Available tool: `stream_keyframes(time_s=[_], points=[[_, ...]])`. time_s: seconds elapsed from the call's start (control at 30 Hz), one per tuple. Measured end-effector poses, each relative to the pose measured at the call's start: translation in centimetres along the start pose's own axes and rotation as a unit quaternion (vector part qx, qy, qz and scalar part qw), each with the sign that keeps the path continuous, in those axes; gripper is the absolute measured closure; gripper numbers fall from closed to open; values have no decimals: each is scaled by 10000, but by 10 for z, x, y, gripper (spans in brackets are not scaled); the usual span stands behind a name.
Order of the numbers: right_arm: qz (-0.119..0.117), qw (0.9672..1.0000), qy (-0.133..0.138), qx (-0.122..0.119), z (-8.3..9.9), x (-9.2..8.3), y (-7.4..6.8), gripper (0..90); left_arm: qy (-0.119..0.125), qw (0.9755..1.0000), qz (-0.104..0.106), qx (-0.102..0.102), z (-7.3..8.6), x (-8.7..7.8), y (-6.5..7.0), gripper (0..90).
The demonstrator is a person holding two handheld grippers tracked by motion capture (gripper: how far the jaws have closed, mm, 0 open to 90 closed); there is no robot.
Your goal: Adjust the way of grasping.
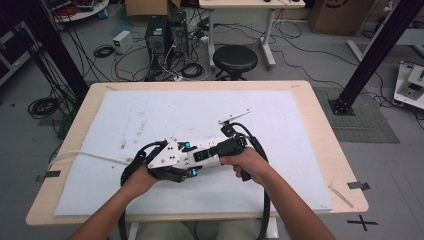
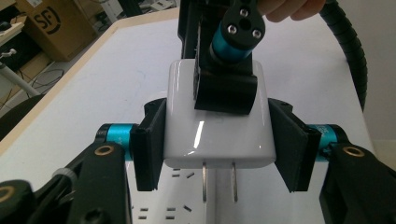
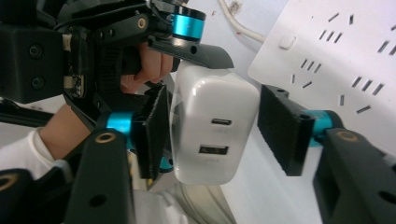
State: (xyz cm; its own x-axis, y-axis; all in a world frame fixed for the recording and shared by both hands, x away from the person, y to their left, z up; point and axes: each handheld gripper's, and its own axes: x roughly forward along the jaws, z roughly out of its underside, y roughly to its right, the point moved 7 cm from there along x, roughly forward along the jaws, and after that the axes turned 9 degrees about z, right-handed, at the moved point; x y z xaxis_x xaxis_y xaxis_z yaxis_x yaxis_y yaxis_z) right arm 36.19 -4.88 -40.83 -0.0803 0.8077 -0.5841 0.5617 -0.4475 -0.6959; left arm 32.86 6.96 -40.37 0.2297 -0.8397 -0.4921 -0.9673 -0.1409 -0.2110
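High view: worked near the tabletop's front edge, white mat bare toward the far corners. Left gripper pinched tight on a white charger, prongs down over a power strip. Right gripper spread around the same charger, one pad touching, the other just clear.

Pretty typical lab space: grey floor with cables snaking everywhere past the counter's far edge. A black round stool sits just beyond that edge, with two dark PC towers to its left and a white desk behind it. Cardboard boxes sit off the far right corner, and black frame posts stand on both sides.
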Motion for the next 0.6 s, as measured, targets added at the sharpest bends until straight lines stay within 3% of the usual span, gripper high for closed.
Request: stream_keyframes(time_s=[0.23,0.3,0.37,0.4,0.43,0.5,0.53,0.6], points=[[-110,9998,-51,156,1,-1,0,599,-40,10000,-13,28,2,2,1,425],[-83,9998,-22,175,1,-1,0,608,-29,10000,-42,-53,3,2,1,418],[9,10000,31,93,0,-1,0,624,-22,9998,-18,-216,3,2,0,408],[158,9998,62,34,1,-3,3,630,-49,9995,-35,-314,5,2,-1,297],[158,9998,62,34,1,-3,3,630,-60,9989,14,-468,7,2,-1,297],[180,9998,120,24,1,-5,4,632,-87,9983,54,-571,12,0,0,276],[353,9986,386,-104,0,-13,9,633,-85,9980,43,-629,14,-1,0,276],[466,9974,504,-209,0,-16,11,633,-47,9968,3,-793,20,-5,-2,274]])
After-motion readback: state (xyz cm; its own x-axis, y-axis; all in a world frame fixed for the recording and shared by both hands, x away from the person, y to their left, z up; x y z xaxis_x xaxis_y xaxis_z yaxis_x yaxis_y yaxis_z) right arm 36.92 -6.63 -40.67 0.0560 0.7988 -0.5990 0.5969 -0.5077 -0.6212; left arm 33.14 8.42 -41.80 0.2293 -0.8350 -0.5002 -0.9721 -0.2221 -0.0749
